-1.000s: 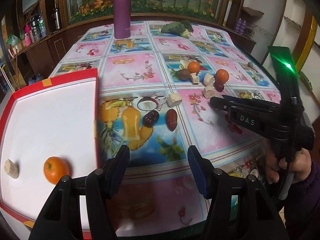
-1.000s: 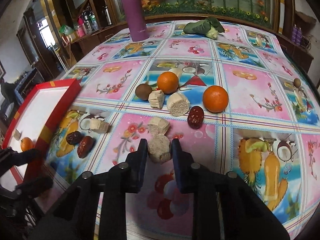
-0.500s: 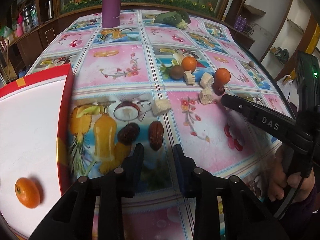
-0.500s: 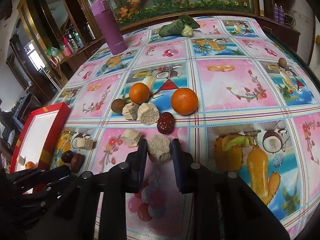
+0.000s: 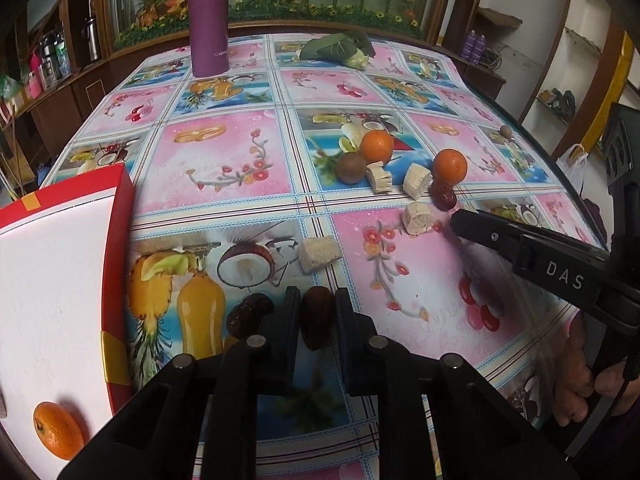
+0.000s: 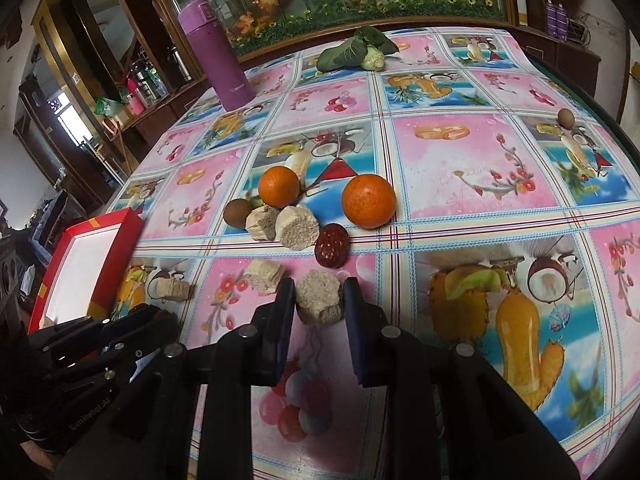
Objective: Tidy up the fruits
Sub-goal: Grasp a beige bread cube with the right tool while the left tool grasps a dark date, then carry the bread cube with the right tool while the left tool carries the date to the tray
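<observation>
**Red date sits between the left tool's fingers, lengthwise along them**

The red date point(image 5: 317, 322) lies low in the centre of the left wrist view, on the surface point(image 5: 224, 168) with its long axis running up the frame, in line with the left tool point(image 5: 318, 310). The two fingers stand on either side of it, narrowly apart; whether the pads already press its flanks I cannot tell, so the grip is unconfirmed. A second, darker date point(image 5: 248, 316) lies just left of the left finger, close enough to get nudged. The red tray point(image 5: 118, 240) fills the left edge of that frame, an orange point(image 5: 58, 430) already in its lower corner, so the left tool is the nearer one to it.

In the right wrist view the right tool point(image 6: 319, 300) is clenched on a pale crumbly chunk point(image 6: 320, 298) at lower centre, with the tray far off at the left edge.

Hidden: the date's near end is lost behind the finger bases, and the tray's lower part is cut by the frame. What the beige chunks are is hard to make out.
</observation>
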Demonstrator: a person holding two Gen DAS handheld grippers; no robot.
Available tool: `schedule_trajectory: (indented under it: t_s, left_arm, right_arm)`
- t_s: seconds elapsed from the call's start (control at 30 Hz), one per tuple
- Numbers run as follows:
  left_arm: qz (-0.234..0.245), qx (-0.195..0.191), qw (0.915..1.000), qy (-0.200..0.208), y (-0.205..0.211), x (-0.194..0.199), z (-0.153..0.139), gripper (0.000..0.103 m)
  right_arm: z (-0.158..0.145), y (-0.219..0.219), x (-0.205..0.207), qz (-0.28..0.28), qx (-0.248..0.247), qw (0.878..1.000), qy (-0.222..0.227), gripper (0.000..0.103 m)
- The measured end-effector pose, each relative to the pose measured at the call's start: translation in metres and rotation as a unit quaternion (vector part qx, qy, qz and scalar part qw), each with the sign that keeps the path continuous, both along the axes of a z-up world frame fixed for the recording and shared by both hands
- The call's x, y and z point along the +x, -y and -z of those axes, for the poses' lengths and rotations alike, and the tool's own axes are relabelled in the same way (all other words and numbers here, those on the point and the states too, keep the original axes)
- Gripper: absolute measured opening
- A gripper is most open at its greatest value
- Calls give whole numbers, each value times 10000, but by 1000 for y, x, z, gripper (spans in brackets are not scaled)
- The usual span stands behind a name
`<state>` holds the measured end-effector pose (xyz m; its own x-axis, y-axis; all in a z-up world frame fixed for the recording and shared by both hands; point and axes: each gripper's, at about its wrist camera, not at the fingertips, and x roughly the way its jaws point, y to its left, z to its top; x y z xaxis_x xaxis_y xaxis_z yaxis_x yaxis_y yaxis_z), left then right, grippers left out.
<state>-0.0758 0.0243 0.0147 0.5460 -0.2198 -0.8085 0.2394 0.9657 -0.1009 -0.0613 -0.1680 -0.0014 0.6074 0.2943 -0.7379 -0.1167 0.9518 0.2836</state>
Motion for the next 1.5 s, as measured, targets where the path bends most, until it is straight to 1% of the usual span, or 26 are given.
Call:
schedule_trajectory:
  t_s: [0.17,0.3,0.5,0.7,0.83,0.97,1.07,1.13,1.27,1.37,1.5]
  left_arm:
    - [2,4,10000,1,1,-4,0,16]
    - [-18,-156,9998,-75,-3,-14,-2,16]
    - [-136,-322,9992,186,-19,-34,-24,16]
    - [-548,-466,9960,531,-59,-48,-49,16]
    - [-966,-478,9911,781,-94,-55,-61,15]
    - [-1377,-413,9848,976,-127,-58,-68,15]
    - [-1686,-365,9791,1076,-152,-60,-72,15]
    - [-1883,-291,9752,1126,-169,-60,-73,15]
    - [-2315,-204,9661,1121,-203,-63,-69,15]
    - [-2559,-139,9610,1044,-223,-65,-62,15]
    - [-2698,-26,9590,870,-237,-64,-49,15]
  right_arm:
    - [-1,0,0,-5,-1,10000,43,27]
    - [-3,1,-1,36,-17,9999,112,27]
    - [-8,3,-3,106,-13,9994,321,27]
    - [-13,4,-5,261,-90,9982,537,27]
    - [-17,4,-7,291,-97,9973,662,27]
    - [-19,-6,-6,218,4,9977,639,27]
    - [-23,-27,-4,32,173,9980,602,27]
    - [-28,-50,0,-220,281,9979,549,27]
    - [-41,-115,3,-993,292,9935,467,27]
    - [-44,-161,5,-1459,167,9886,338,27]
    - [-39,-221,6,-2018,3,9794,111,27]
